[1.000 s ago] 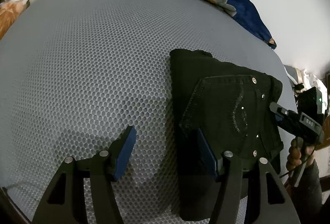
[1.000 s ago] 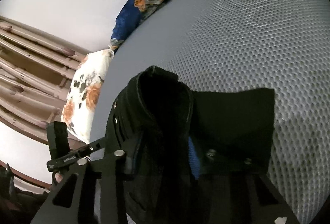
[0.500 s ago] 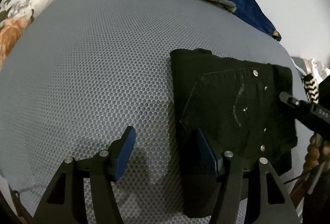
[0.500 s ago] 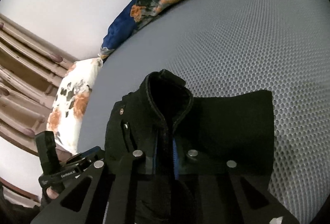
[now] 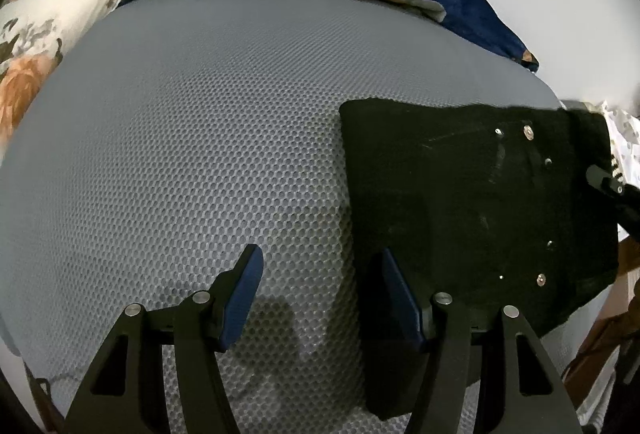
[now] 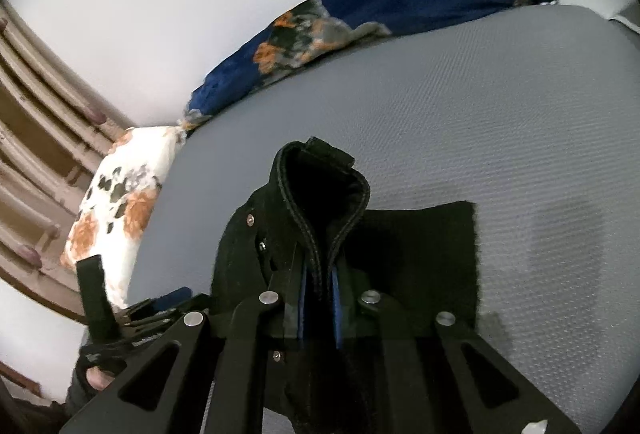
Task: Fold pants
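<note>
Pinching folded black pants (image 6: 320, 234), right gripper (image 6: 318, 308); left gripper (image 5: 320, 294) spread wide, empty, just beside them.

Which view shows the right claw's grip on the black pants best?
The right wrist view: the right claw is shut on a raised ridge of the folded black denim pants, its blue pads pinching the seam. The left wrist view shows the pants lying flat on the grey mesh mattress, with only the right claw's edge visible.
</note>
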